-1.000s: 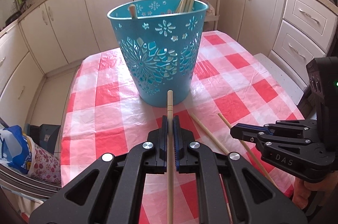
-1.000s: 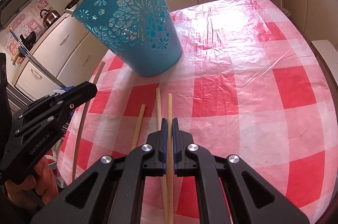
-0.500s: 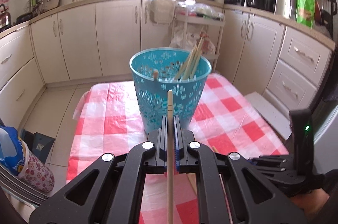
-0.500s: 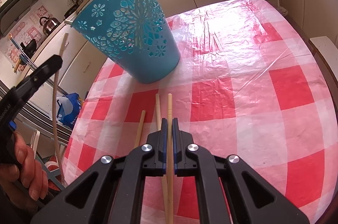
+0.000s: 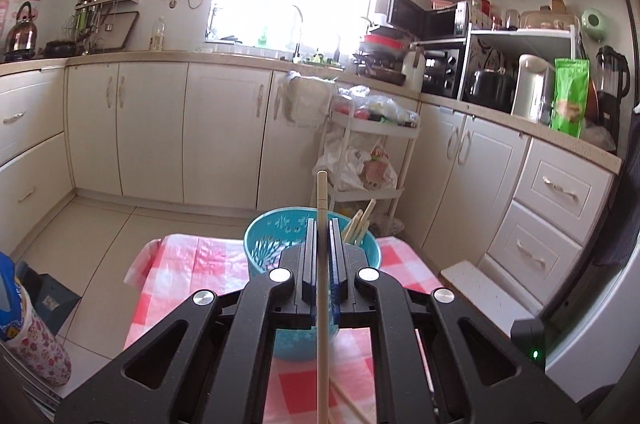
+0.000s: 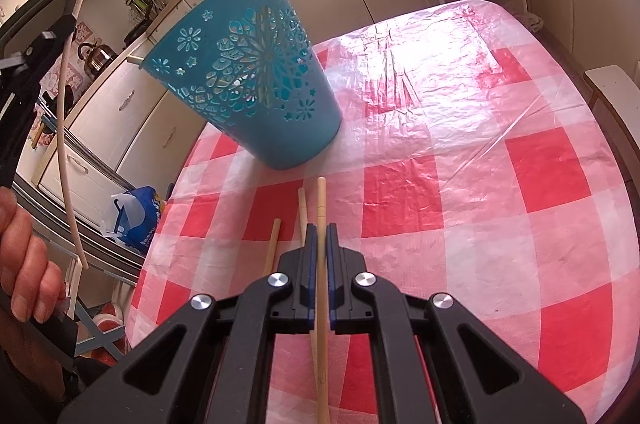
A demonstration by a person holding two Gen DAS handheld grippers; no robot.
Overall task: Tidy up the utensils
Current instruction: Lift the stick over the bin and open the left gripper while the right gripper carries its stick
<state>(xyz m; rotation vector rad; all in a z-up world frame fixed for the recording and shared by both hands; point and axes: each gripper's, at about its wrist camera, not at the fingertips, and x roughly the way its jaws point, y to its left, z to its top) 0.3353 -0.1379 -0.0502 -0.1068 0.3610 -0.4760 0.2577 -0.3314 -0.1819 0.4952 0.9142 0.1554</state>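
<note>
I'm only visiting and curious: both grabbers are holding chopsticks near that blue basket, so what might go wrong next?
The left gripper pinches its chopstick in a narrow grip, so it might swivel and miss the basket. The basket is light-looking and perforated; a bump might tip it. Loose chopsticks beside the right gripper might get knocked away.

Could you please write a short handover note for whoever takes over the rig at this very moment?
Left gripper: shut on a chopstick, raised above the table, the blue basket just beyond its fingers.
Right gripper: shut on a second chopstick, low over the checked tablecloth.
Done: several chopsticks already stand in the basket.
Left: drop both held chopsticks into the basket, then collect the two loose chopsticks lying on the tablecloth beside the right gripper.
</note>
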